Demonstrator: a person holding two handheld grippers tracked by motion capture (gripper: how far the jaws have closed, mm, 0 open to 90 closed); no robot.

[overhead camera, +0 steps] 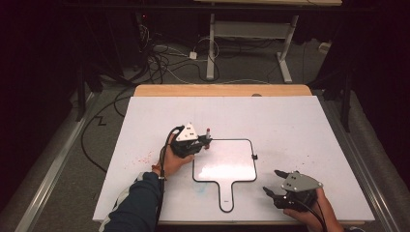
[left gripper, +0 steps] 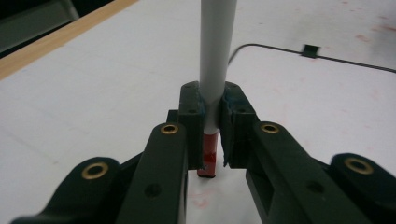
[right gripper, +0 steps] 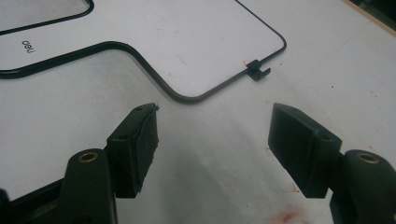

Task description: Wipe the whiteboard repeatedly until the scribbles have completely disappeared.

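Note:
A small whiteboard [overhead camera: 225, 166] with a black rim and a short handle lies flat in the middle of the white table cover. At the board's far left corner my left gripper [overhead camera: 206, 141] is shut on a marker [overhead camera: 208, 132]. In the left gripper view the marker's pale barrel [left gripper: 215, 46] runs up between the pads, with its red end [left gripper: 210, 154] below them. My right gripper [overhead camera: 272, 181] rests near the table's front edge, right of the board's handle. In the right gripper view it [right gripper: 215, 126] stands open with nothing between the jaws. A black clip [right gripper: 258, 70] sticks out from the board's rim.
Faint red smudges [overhead camera: 142, 157] mark the white cover [overhead camera: 300, 125] left of the board. A wooden table edge [overhead camera: 222, 90] runs along the back. Cables [overhead camera: 159, 58] and another table's white legs [overhead camera: 210, 48] are on the floor beyond.

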